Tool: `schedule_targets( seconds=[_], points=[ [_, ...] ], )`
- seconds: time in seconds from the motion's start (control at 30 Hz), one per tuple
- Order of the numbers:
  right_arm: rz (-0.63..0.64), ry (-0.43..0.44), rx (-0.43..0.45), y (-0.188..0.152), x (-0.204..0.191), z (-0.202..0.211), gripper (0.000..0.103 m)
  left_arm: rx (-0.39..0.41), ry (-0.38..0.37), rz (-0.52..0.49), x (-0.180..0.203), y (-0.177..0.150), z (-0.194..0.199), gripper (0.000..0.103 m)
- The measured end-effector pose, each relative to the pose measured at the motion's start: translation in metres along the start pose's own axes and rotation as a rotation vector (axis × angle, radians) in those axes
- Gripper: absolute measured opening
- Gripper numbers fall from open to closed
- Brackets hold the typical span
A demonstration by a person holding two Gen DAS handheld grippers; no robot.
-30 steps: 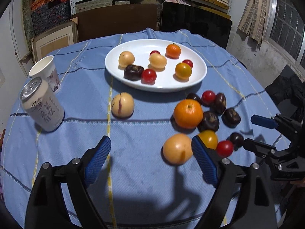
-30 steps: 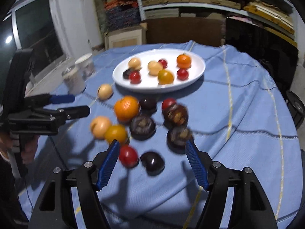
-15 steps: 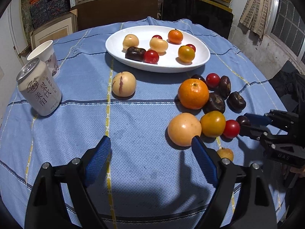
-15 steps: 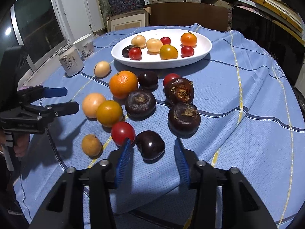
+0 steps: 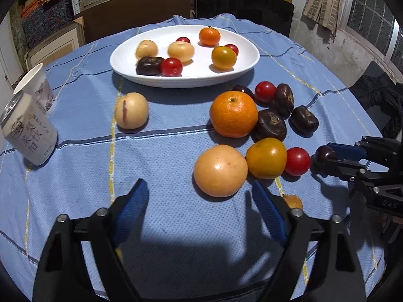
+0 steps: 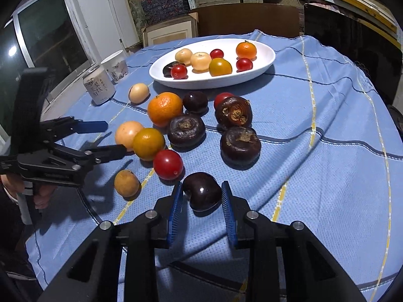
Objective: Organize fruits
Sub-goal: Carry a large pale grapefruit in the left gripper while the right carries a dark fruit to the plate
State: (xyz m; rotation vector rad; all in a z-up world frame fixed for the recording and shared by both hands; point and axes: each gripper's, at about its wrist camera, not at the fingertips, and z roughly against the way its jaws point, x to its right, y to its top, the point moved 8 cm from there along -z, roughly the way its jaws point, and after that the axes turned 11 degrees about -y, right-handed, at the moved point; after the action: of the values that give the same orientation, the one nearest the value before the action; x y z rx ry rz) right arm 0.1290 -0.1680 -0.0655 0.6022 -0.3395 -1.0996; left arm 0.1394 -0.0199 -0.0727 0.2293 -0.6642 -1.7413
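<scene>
At the far left of the blue tablecloth (image 5: 176, 226) a drink can (image 5: 27, 130) is seen leaning, with a paper cup (image 5: 37, 88) just behind it. To their right a pale fruit with a red streak (image 5: 131, 110) lies alone. Farther back a white oval plate (image 5: 186, 80) is set, and small fruits are held in it: two pale ones, a dark one, three red cherry tomatoes, a yellow-orange tomato and a small orange.

The left gripper (image 5: 199, 201) is held low over the near cloth; its jaws are closing, nothing is pressed between them, and a large pale peach-coloured fruit (image 5: 220, 171) lies just beyond its right finger, while a small tan fruit (image 5: 292, 201) is partly hidden behind that finger.

Right of centre the loose fruits are clustered: a big orange (image 5: 233, 114), a yellow-orange tomato (image 5: 265, 157) touching a red cherry tomato (image 5: 297, 161), and several dark water chestnuts (image 5: 270, 124) with another red tomato behind them.

At the near right the right gripper (image 6: 201, 198) is seen with its blue pads (image 6: 176, 201) clamped on a dark glossy fruit (image 6: 201, 193), which is resting on the cloth just right of the red tomato.
</scene>
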Motion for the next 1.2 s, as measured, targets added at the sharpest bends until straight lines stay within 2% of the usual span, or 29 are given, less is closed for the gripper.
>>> schedule_targets(
  seconds=[0.13, 0.23, 0.27, 0.57, 0.83, 1.03, 1.2],
  points=[
    [-0.003, 0.005, 0.009, 0.002, 0.000, 0.003, 0.032, -0.001, 0.014, -0.041, 0.004, 0.005, -0.009, 0.059],
    [-0.001, 0.010, 0.015, 0.003, -0.002, 0.006, 0.032, 0.002, 0.000, -0.055, 0.009, 0.008, -0.011, 0.045],
    [0.000, 0.012, 0.017, 0.004, -0.003, 0.007, 0.032, 0.002, -0.002, -0.055, 0.009, 0.009, -0.011, 0.043],
    [-0.018, 0.015, 0.033, 0.011, -0.003, 0.016, 0.032, 0.008, -0.023, -0.005, 0.003, 0.004, 0.011, 0.043],
    [-0.015, 0.033, 0.069, 0.027, -0.006, 0.030, 0.032, 0.064, -0.037, -0.019, 0.005, 0.022, 0.048, 0.043],
    [0.013, 0.025, 0.126, 0.066, -0.008, 0.043, 0.032, 0.099, -0.040, -0.043, 0.004, 0.051, 0.060, 0.043],
    [0.021, 0.018, 0.168, 0.112, -0.010, 0.037, 0.032, 0.118, -0.018, -0.031, -0.005, 0.089, 0.051, 0.042]
  ],
)
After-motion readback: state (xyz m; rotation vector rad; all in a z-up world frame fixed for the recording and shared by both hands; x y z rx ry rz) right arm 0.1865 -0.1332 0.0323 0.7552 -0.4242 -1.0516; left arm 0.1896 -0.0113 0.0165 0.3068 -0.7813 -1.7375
